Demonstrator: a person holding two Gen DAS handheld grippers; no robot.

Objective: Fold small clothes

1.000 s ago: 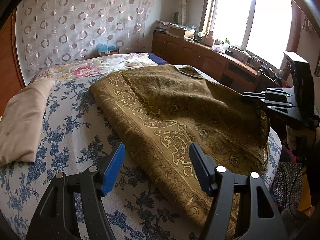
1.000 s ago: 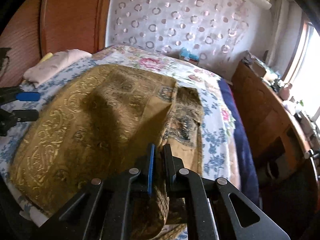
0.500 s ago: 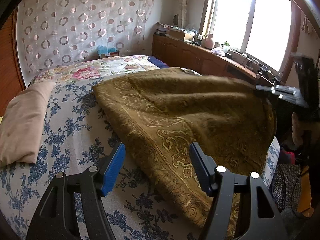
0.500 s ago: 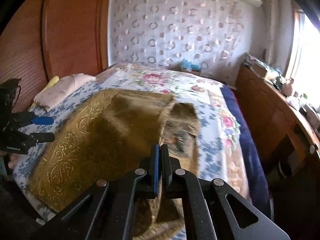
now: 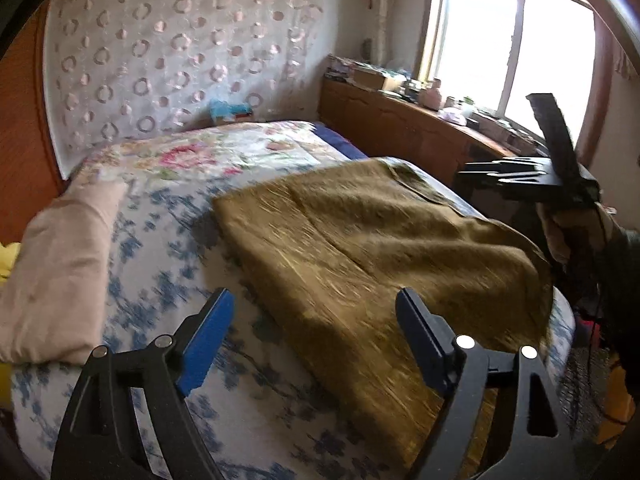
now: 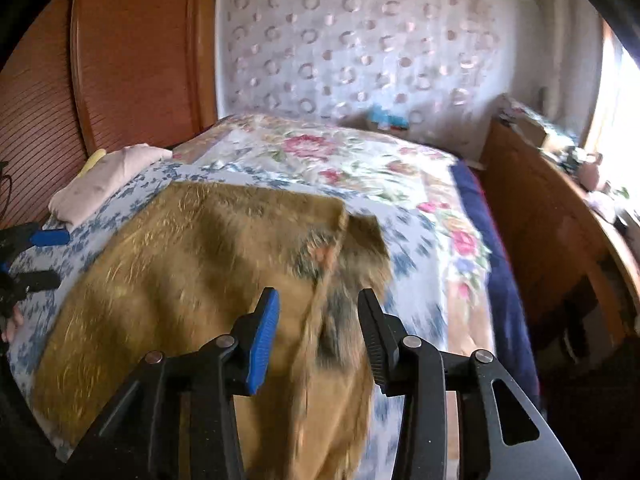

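An olive-brown patterned cloth [image 5: 380, 248] lies spread over the near half of the floral bed [image 5: 168, 240]. One folded layer covers most of it, and a darker corner [image 6: 360, 240] sticks out at the far side. My left gripper [image 5: 314, 294] hovers over the cloth's near left edge. Its jaws are opening wide and nothing is between them. My right gripper [image 6: 318, 292] is at the cloth's right edge with its jaws opening. A fold of the cloth [image 6: 316, 320] lies below the gap, and the pads do not press it. Each gripper shows in the other's view: the left gripper [image 6: 44, 258] and the right gripper [image 5: 476, 172].
A folded pale pink cloth [image 5: 60, 272] lies at the bed's left side. A cluttered wooden sideboard [image 5: 400, 128] runs under the window on the right. A wooden panel [image 6: 132, 60] and a dotted curtain [image 6: 360, 40] stand behind the bed. A small blue box [image 5: 230, 110] sits by the curtain.
The right gripper's jaws have parted and let go of the cloth edge. The raised cloth has dropped flatter on the bed. The left jaws stand wider than before.
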